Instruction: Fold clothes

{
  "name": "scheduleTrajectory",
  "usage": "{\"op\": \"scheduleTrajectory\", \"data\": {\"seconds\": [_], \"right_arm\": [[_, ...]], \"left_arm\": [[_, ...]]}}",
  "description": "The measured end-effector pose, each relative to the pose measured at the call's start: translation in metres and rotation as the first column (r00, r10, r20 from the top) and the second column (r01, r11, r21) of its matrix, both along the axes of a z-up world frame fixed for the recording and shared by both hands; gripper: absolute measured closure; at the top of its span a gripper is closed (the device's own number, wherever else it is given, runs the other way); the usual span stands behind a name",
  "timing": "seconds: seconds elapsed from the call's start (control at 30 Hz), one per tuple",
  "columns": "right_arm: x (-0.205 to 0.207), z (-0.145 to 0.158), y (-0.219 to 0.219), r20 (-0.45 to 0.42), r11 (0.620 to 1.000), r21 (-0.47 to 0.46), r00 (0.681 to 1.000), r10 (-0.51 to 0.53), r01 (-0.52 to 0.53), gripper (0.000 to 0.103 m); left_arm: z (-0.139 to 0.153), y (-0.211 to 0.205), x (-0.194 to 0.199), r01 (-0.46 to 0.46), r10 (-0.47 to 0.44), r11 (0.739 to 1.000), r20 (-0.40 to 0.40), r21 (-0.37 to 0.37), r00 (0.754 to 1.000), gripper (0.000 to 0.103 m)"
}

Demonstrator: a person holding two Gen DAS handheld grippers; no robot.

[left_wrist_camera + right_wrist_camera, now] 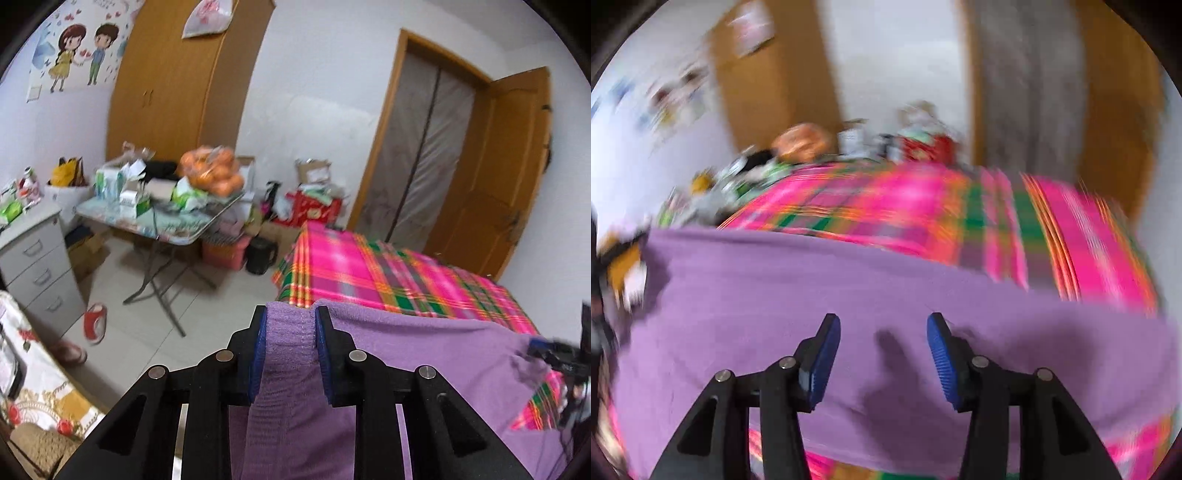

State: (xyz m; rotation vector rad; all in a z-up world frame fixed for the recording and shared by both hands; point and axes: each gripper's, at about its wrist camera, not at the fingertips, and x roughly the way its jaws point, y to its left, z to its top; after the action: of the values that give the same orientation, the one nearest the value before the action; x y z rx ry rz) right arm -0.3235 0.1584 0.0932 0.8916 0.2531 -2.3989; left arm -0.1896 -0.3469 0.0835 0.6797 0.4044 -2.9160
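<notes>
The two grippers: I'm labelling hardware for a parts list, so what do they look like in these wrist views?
Both match. The left gripper and right gripper each have black angular plastic fingers with triangular cut-outs, round silver pivot pins, and ribbed blue pads on the inner faces. No cables, markings or sleeves show.

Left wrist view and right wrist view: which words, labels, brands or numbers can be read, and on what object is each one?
No text can be read in either view.
Wall poster: cartoon couple only; the white patch at its corner is too small to read.
Bag on the wardrobe: red print, blurred.
Boxes on the folding table: print too small.
Red box near the door: pattern blurred.
Right wrist view: all motion-blurred.
</notes>
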Motion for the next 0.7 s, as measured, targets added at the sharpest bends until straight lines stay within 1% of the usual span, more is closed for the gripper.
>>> {"op": "scheduleTrajectory", "data": {"seconds": [0.07, 0.13, 0.17, 0.2, 0.27, 0.3, 0.37, 0.4, 0.47, 0.57, 0.7], "right_arm": [[0.006, 0.016, -0.028, -0.085, 0.996, 0.055, 0.994, 0.075, -0.071, 0.051], [0.007, 0.028, -0.054, -0.143, 0.984, 0.109, 0.978, 0.154, -0.139, 0.046], [0.007, 0.032, -0.067, -0.166, 0.975, 0.142, 0.967, 0.191, -0.168, 0.046], [0.008, 0.033, -0.081, -0.185, 0.959, 0.196, 0.953, 0.240, -0.204, 0.046], [0.011, 0.031, -0.101, -0.193, 0.918, 0.304, 0.927, 0.323, -0.257, 0.046], [0.013, 0.028, -0.110, -0.184, 0.887, 0.359, 0.910, 0.371, -0.290, 0.046], [0.020, 0.024, -0.119, -0.161, 0.846, 0.408, 0.885, 0.438, -0.344, 0.046], [0.024, 0.024, -0.120, -0.152, 0.835, 0.410, 0.875, 0.460, -0.367, 0.046], [0.029, 0.024, -0.116, -0.137, 0.827, 0.386, 0.861, 0.490, -0.409, 0.046], [0.033, 0.029, -0.110, -0.143, 0.828, 0.343, 0.846, 0.513, -0.444, 0.045], [0.038, 0.021, -0.110, -0.115, 0.800, 0.369, 0.831, 0.544, -0.472, 0.045]], "left_arm": [[0.006, 0.002, 0.013, 0.020, -0.020, 1.000, -0.024, -0.005, 1.000, 0.077], [0.010, 0.004, 0.023, 0.037, -0.037, 0.999, -0.043, -0.011, 0.998, 0.077], [0.012, 0.005, 0.028, 0.044, -0.045, 0.999, -0.050, -0.017, 0.998, 0.077], [0.014, 0.006, 0.033, 0.051, -0.052, 0.998, -0.055, -0.023, 0.997, 0.077], [0.015, 0.007, 0.041, 0.059, -0.061, 0.998, -0.064, -0.031, 0.996, 0.077], [0.016, 0.007, 0.045, 0.062, -0.064, 0.997, -0.069, -0.036, 0.996, 0.077], [0.018, 0.007, 0.048, 0.066, -0.069, 0.997, -0.074, -0.038, 0.995, 0.077], [0.019, 0.006, 0.050, 0.069, -0.072, 0.997, -0.077, -0.038, 0.994, 0.077], [0.019, 0.008, 0.051, 0.070, -0.073, 0.997, -0.078, -0.042, 0.994, 0.077], [0.018, 0.009, 0.051, 0.071, -0.074, 0.997, -0.078, -0.043, 0.994, 0.077], [0.019, 0.011, 0.050, 0.069, -0.073, 0.996, -0.080, -0.048, 0.994, 0.077]]}}
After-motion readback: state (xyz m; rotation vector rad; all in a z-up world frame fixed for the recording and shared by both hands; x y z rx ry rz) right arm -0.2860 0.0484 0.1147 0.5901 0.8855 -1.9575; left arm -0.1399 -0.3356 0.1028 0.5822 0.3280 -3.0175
